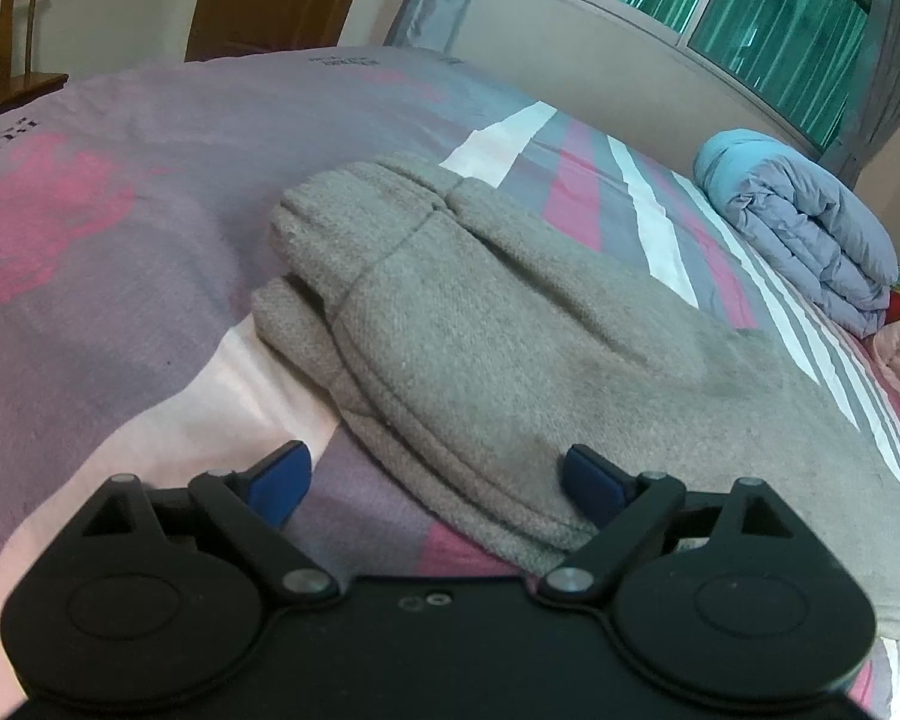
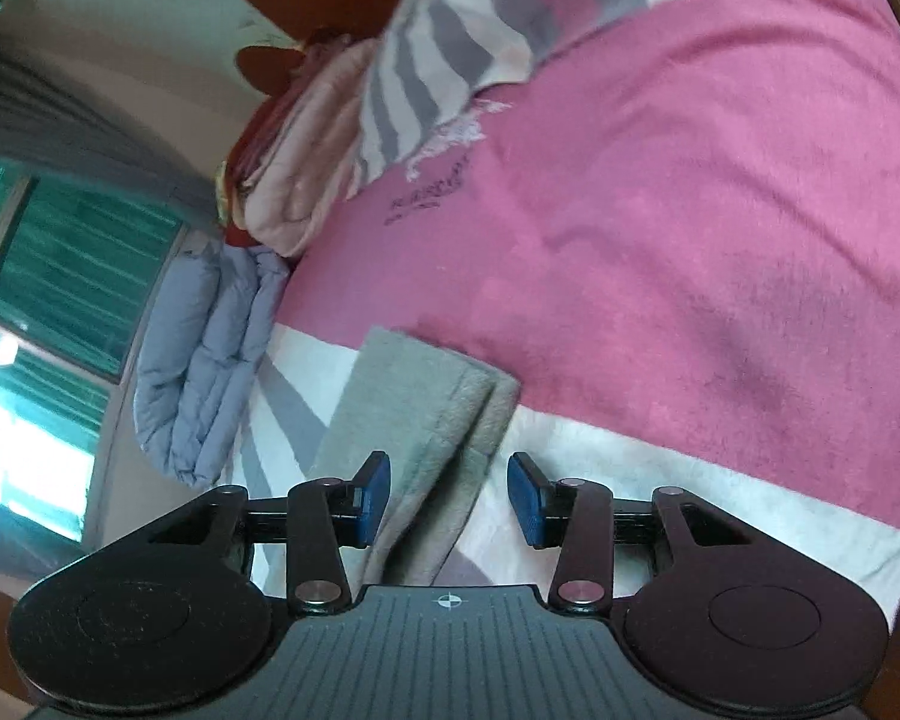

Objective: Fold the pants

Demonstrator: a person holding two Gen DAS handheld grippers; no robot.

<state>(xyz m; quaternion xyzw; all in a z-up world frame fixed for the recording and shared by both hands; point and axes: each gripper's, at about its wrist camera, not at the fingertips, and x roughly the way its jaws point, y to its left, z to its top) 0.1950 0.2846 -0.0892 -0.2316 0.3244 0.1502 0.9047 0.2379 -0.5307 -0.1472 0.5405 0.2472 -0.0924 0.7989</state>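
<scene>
Bedroom light falls on a wide bed (image 1: 150, 192) with a pink, grey and white striped cover, a window behind it and a rolled blue quilt (image 1: 798, 228) near its far edge. We find the grey pants (image 1: 480, 348) lying on the cover, already doubled over into a thick stack, with layered edges showing at one end. In the left wrist view our left gripper (image 1: 435, 483) stands released, its blue pads wide apart; the near fold of the pants runs across between them, and the long axis of the bundle stretches away from us and rightward toward the quilt. One pad looks close to the cloth, but we cannot tell whether it touches. In the right wrist view our right gripper (image 2: 449, 498) is part-way open, with the other end of the pants (image 2: 426, 420) reaching up through the gap; neither pad appears to press on it, so we judge nothing is grasped. Both hands seem about equally near, one at each end of the bundle. We think any further fold would bring one end over the other along that long axis.
</scene>
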